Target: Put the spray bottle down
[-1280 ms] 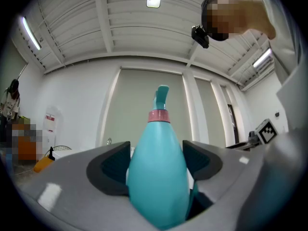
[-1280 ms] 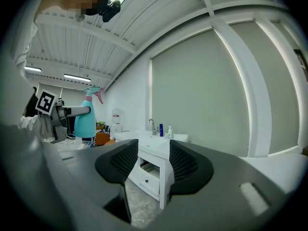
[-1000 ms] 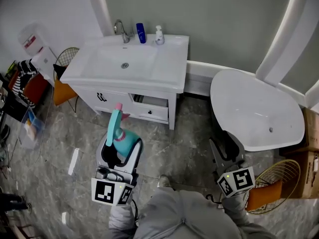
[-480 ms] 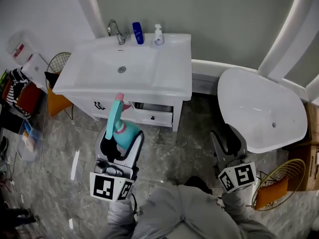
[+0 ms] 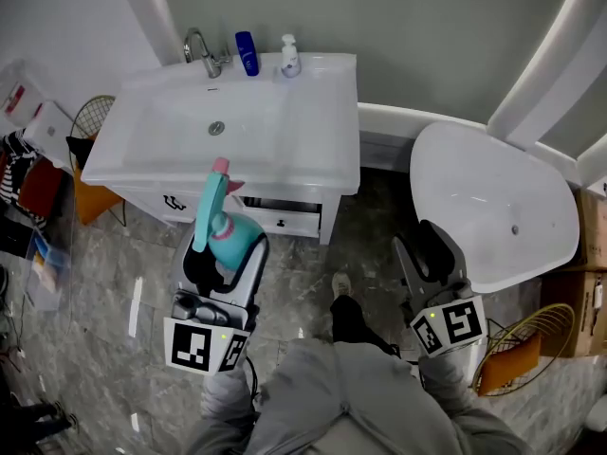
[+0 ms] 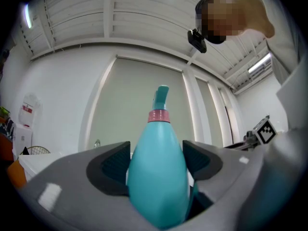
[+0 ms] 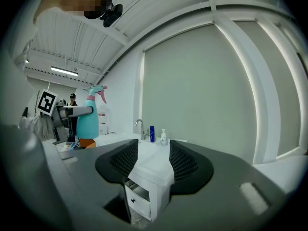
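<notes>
Left gripper (image 5: pixel 224 257): jaws clamped on the lower body of the spray bottle (image 5: pixel 218 227), one pad on each flank of the teal body. The bottle stands upright in the grip, pink collar and trigger head uppermost.

Right gripper (image 5: pixel 424 246): jaws spread apart with nothing between them. It is held at 3 o'clock of the left gripper, well apart from it.

Position: in the head view the bottle hangs in the air in front of the washbasin unit (image 5: pixel 313 150), whose front edge lies at 12 o'clock of the bottle. The bottle touches no surface. The drawer (image 5: pixel 281 214) under that edge appears to stand ajar, though the view is too small to confirm this.

Status: set-down not yet done.

Hazards, as judged:
- Release at this position drops the bottle to the floor; support under its base is required first.
- The body tapers, so a slackened grip could let it slide between the pads.
- The basin slopes toward its drain, and a base set there could tip; the flat counter at 1 o'clock is safer.
- The faucet (image 5: pixel 199 51), blue bottle (image 5: pixel 246 52) and soap dispenser (image 5: pixel 289 57) line the back rim; an overlong reach could strike them
</notes>
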A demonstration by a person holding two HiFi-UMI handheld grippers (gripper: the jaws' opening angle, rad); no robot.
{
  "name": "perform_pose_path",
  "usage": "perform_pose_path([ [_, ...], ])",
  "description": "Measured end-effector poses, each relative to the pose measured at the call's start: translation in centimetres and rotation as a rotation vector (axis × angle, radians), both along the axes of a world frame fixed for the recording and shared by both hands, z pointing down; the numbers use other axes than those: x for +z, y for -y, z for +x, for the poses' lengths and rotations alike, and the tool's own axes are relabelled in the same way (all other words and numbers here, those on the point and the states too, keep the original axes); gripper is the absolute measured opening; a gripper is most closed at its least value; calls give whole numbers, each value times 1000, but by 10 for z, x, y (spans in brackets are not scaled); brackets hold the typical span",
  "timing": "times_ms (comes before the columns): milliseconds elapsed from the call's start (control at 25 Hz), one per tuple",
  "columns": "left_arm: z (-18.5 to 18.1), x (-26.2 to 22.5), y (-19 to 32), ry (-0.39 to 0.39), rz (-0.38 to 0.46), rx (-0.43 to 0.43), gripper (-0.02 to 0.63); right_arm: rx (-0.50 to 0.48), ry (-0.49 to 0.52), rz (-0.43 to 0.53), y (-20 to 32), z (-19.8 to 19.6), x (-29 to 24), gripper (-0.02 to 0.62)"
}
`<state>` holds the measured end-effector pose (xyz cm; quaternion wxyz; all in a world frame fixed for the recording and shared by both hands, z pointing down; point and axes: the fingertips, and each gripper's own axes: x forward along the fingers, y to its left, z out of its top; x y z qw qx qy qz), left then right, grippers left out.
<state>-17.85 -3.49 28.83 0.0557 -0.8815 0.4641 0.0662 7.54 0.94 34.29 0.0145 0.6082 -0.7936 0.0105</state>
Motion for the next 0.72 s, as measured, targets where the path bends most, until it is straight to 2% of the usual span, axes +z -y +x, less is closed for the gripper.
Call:
perform_pose_path([
  [320, 26, -1, 75, -6, -14, -22, 388, -49, -18, -6, 81, 20, -9, 202],
  [720, 76, 2, 168, -2, -32, -38, 388, -90, -9, -24, 178, 61, -4, 202],
])
